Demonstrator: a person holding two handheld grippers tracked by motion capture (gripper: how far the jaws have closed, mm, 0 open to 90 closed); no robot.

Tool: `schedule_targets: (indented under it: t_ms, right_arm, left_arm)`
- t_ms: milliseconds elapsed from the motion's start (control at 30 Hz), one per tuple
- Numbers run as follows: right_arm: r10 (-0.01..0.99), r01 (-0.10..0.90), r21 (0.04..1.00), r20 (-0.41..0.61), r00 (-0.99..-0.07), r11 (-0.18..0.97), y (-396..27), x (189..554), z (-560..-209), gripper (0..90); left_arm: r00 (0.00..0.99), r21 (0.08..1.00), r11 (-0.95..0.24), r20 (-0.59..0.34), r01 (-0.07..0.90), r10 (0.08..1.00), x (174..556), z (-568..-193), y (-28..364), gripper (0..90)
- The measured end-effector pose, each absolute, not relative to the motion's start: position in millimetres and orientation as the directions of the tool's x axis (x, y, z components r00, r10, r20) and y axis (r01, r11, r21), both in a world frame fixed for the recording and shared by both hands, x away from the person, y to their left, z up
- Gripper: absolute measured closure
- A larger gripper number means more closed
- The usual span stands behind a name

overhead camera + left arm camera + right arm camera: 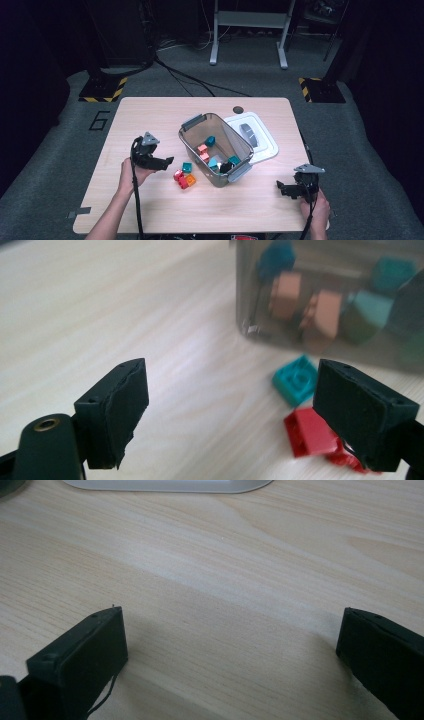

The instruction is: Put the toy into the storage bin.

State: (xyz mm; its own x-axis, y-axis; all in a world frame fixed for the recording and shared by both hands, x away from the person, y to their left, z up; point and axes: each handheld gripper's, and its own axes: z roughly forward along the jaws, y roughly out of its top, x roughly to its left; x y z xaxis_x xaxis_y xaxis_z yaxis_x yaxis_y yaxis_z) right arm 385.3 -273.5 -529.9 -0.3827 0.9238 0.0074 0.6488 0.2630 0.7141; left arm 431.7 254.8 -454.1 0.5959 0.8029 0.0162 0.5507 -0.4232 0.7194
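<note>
Beside the translucent grey plastic bin (pixel 216 148), small red (pixel 310 432) and teal (pixel 296 379) toy blocks lie on my desk (pixel 150 115); my left gripper (pixel 170 160) nears them, jaws wide, empty; right gripper (pixel 280 187) likewise open.

Table (pixel 150 112): bin (pixel 192 142), lid (pixel 265 145), blocks (pixel 184 177)

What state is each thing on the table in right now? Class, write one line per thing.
Clear grey plastic bin: upright, open, lid off, several blocks inside.
White plastic lid: lying flat on the table, behind and beside the bin.
Teal block, red block, orange block: loose on the table outside the bin.
Left gripper: jaws open, empty, near the loose blocks.
Right gripper: jaws open, empty, over bare tabletop.
</note>
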Motion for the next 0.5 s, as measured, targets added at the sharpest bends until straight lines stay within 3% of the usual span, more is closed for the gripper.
schedule_targets:
  t_ms: [167, 500]
  right_arm:
    - [0.924, 0.649, 0.714, 0.008, -0.383, 0.263, -274, 385, -530, 0.0]
    - [0.924, 0.649, 0.714, 0.008, -0.383, 0.263, -274, 385, -530, 0.0]
  left_arm:
    - [0.597, 0.699, -0.41, -0.029, 0.586, 0.802, 430, -480, 248, 14.4]
    - [0.624, 0.694, -0.423, -0.049, 0.583, 0.78, 424, -490, 226, 14.9]
